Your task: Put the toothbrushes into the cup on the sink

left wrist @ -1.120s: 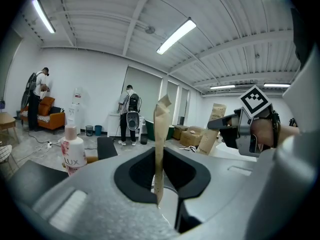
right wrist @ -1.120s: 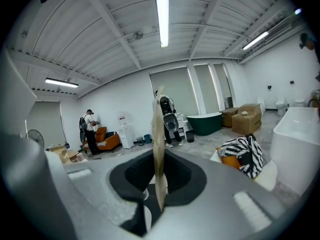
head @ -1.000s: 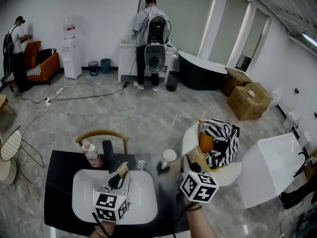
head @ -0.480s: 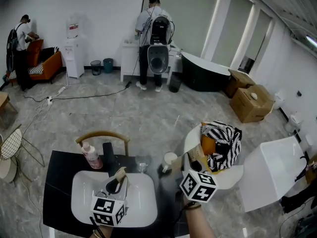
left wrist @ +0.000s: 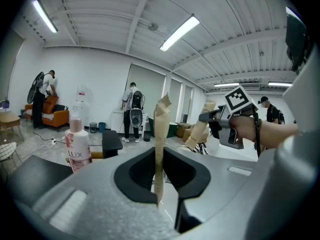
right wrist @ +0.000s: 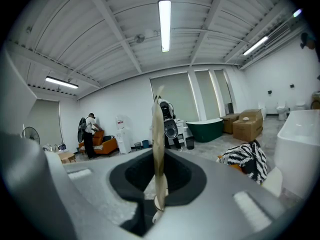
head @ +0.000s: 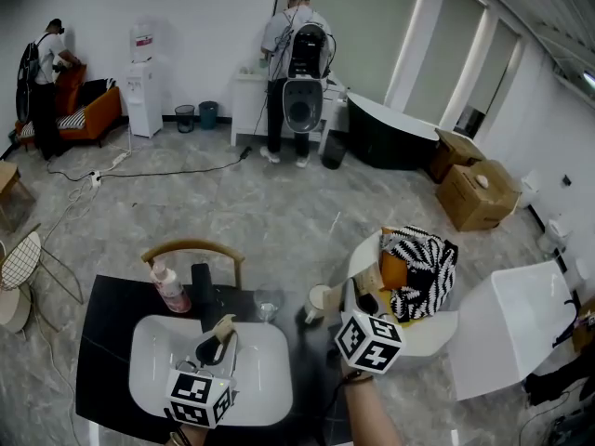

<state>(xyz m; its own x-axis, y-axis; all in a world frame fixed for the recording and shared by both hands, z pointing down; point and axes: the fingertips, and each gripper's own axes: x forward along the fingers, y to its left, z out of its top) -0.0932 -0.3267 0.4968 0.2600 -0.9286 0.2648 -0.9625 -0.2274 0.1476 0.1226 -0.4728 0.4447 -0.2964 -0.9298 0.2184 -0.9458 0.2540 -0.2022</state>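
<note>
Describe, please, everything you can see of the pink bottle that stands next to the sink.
The pink bottle is slim and looks like plastic, with a pink body, a paler neck and cap, and a label that reads LUX in the left gripper view. It stands upright on the black counter, behind the left back corner of the white sink, close to the black faucet but apart from it. Nothing except the counter touches it.
</note>
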